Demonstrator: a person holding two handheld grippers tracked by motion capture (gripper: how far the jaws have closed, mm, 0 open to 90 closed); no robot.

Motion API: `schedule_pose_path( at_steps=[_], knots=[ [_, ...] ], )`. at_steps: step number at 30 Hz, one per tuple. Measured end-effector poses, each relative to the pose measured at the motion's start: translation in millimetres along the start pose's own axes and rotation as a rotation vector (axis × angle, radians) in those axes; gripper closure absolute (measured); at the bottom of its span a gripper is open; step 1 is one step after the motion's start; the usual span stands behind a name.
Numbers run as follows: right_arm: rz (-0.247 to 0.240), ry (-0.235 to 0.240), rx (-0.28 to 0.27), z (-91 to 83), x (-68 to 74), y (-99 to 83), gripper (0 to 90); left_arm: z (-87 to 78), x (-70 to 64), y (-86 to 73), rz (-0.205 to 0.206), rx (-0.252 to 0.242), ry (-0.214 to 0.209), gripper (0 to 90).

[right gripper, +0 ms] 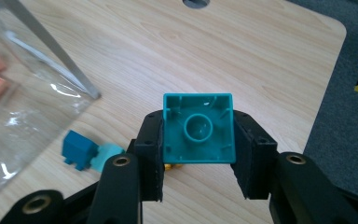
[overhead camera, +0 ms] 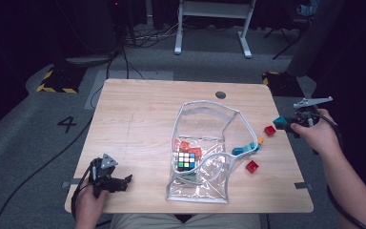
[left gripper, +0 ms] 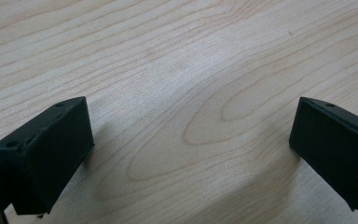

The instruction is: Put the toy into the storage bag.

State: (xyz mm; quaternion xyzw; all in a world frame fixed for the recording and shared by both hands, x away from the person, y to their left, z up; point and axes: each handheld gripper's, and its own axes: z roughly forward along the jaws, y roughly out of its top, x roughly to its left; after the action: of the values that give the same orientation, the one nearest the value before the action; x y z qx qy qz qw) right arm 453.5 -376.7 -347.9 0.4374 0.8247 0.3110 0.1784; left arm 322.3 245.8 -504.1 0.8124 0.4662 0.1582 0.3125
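Observation:
A clear zip pouch (overhead camera: 205, 143) lies open in the middle of the wooden table (overhead camera: 138, 109). Inside it are a colour cube (overhead camera: 186, 160) and some orange bricks (overhead camera: 190, 147). At the table's right edge my right gripper (overhead camera: 282, 123) is shut on a teal brick (overhead camera: 279, 120). In the right gripper view the teal brick (right gripper: 198, 128) sits between the jaws of my right gripper (right gripper: 198, 137), hollow underside toward the camera. My left gripper (overhead camera: 125, 181) rests near the front left corner. In the left gripper view my left gripper (left gripper: 191, 149) is open over bare wood.
Loose bricks lie to the right of the pouch: two red ones (overhead camera: 269, 130) (overhead camera: 252, 166), a blue and light teal pair (overhead camera: 245, 149) (right gripper: 88, 151), and a small orange piece (overhead camera: 260, 140). A cable hole (overhead camera: 220, 94) is near the far edge. Dark floor surrounds the table.

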Motion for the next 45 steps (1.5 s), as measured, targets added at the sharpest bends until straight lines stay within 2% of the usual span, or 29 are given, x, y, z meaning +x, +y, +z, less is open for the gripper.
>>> schedule_pose_path(
  at_steps=[10,16,27,35,45],
  knots=[
    [-0.035,0.054,-0.041,-23.5,21.4,25.3,59.2,0.0,0.0,0.0,0.000,0.001,0.000,0.0],
    [-0.080,0.107,-0.078,-30.8,43.6,49.6,59.2,0.0,0.0,0.0,0.000,0.000,0.000,0.0],
    [-0.181,0.168,-0.074,-33.6,86.6,89.8,59.2,-0.1,0.0,0.1,0.001,0.003,0.002,0.0],
    [-0.230,0.222,-0.069,-26.5,114.6,106.4,59.1,0.0,-0.1,0.1,0.001,0.002,0.005,0.0],
    [-0.305,0.303,-0.056,5.0,153.7,122.6,59.2,-0.5,0.1,0.3,0.003,0.007,0.003,0.0]
  ],
)
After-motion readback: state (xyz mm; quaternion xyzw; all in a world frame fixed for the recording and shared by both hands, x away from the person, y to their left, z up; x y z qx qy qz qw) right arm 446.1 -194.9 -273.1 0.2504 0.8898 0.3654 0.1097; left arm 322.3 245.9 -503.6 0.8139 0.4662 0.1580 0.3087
